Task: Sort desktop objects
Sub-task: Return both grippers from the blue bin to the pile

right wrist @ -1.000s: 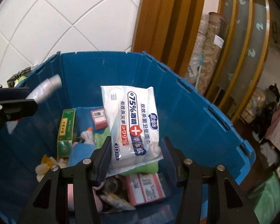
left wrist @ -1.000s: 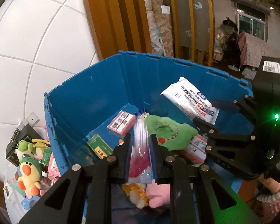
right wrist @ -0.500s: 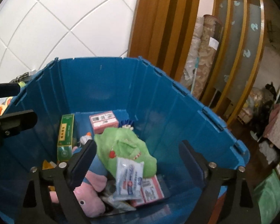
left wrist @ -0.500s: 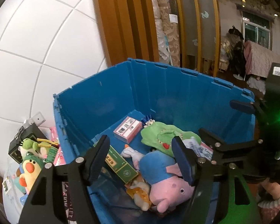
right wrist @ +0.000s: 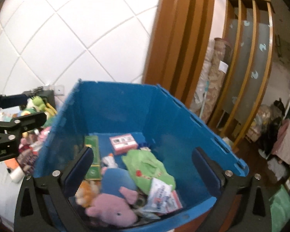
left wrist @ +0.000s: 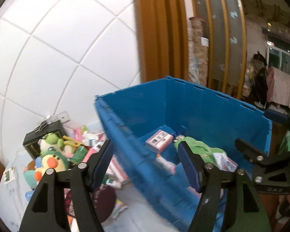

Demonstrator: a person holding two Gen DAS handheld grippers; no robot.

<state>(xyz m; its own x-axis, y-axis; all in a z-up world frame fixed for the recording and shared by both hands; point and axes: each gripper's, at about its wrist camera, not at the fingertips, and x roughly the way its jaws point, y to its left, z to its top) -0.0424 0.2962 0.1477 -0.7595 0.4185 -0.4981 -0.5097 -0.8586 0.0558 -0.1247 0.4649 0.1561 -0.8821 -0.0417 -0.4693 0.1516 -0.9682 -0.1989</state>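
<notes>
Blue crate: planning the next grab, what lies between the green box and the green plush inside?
In the right wrist view, a pink box and a small white toy.

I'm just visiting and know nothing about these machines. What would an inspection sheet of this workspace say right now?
Surface: pale tabletop, partly bare beside the bin.
Job's things: blue bin holds a pink pig plush, green plush, wipes pack, red box, green box.
Clutter: toy pile left of the bin, outside it.
Grippers: left gripper and right gripper, jaws wide, holding nothing.
Cables: nothing seen.
Surroundings: white tiled wall, wooden frames.
</notes>
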